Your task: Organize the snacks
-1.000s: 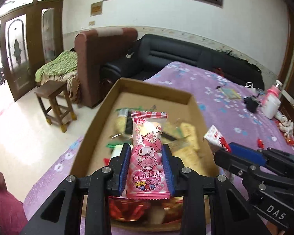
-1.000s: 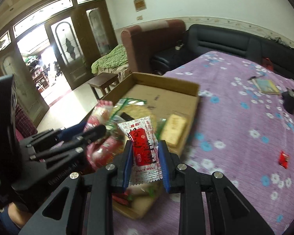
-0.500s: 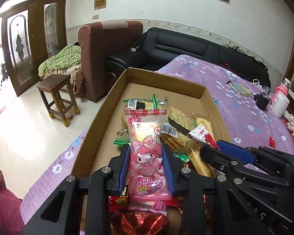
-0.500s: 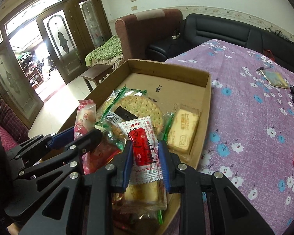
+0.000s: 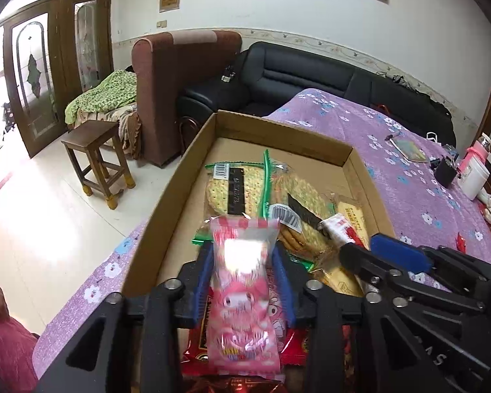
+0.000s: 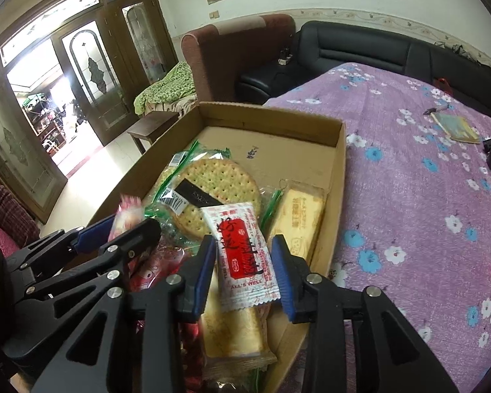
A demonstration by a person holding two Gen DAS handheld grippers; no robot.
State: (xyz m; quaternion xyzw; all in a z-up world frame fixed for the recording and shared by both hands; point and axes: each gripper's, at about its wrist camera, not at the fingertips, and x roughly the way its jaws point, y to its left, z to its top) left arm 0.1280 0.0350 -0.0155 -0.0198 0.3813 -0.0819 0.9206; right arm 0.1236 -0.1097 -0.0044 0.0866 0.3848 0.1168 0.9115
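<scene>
While the left gripper (image 5: 244, 273) opens over the cardboard box (image 5: 280, 137), the pink candy packet (image 5: 244, 298) sits loose between its spreading jaws, print too blurred to read. From the right wrist, the right gripper (image 6: 244, 271) is also opening, its pads clear of the white-and-red packet (image 6: 242, 255) reading "ALL'S WELL". Both drops look underway; next, lift clear.
</scene>
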